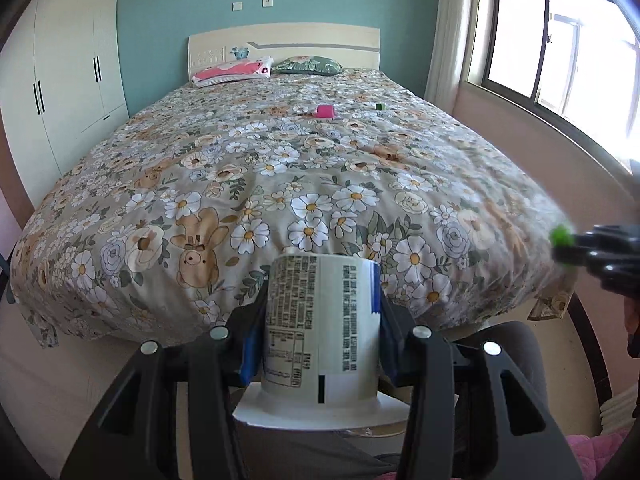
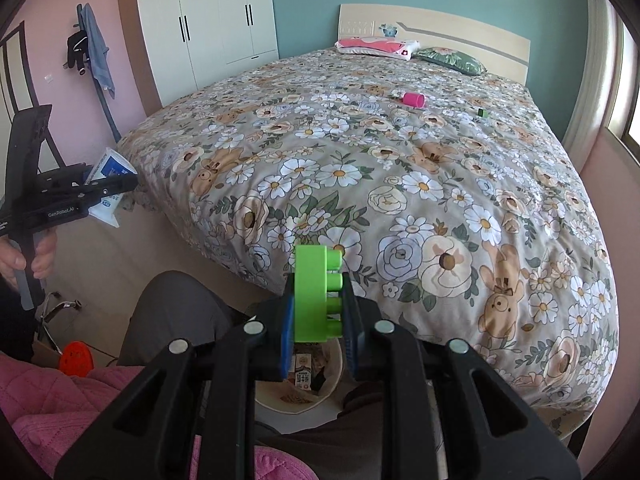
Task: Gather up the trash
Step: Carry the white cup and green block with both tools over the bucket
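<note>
Between left gripper (image 1: 320,320) pads: cup (image 1: 320,328) (upright)

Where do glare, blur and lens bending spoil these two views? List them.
Left wrist view: the window is blown out white, the right claw at the frame edge is motion-blurred, the wardrobe bows. Right wrist view: even light, the green brick sharp, the bed bulges, corners dark.

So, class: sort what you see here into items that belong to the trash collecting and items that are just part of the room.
Job:
white cup in left tool
green brick in right tool
bin
pink cup
small green block

Room:
bed
pillows
wardrobe
</note>
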A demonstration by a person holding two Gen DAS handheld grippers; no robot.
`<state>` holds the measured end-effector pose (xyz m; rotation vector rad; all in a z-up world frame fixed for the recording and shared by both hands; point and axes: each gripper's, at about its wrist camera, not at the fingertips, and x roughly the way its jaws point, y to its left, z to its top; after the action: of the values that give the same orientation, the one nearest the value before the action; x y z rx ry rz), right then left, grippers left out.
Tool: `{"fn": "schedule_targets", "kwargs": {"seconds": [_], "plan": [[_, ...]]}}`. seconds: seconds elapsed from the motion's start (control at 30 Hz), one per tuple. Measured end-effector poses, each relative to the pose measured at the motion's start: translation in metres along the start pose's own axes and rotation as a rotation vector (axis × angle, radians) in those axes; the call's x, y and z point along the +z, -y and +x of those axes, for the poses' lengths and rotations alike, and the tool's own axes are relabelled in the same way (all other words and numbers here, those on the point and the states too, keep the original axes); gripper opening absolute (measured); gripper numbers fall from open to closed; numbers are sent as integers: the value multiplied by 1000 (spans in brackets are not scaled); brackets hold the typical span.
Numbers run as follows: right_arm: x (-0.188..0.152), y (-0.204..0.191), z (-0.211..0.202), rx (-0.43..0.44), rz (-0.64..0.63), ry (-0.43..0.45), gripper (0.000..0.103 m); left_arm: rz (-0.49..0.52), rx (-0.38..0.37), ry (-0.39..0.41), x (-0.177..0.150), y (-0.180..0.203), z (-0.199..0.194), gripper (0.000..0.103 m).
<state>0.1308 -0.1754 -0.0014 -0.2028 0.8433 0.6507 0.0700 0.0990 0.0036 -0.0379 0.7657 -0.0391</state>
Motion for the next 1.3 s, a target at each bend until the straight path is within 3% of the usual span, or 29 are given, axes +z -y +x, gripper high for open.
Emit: {"fn": "schedule_targets", "kwargs": {"seconds": [0.3,0.67,1.3], "plan": [[-44,-5,76,79,49,-147,22,-31,-40,-173,-49,2,78,48],[-84,-9,166,97,54,-307,22,-17,-79,-406,-102,20,174,48],[-121,-13,278,89,61,-514,22,-4,-73,-647,-146,47,292,48]]}}
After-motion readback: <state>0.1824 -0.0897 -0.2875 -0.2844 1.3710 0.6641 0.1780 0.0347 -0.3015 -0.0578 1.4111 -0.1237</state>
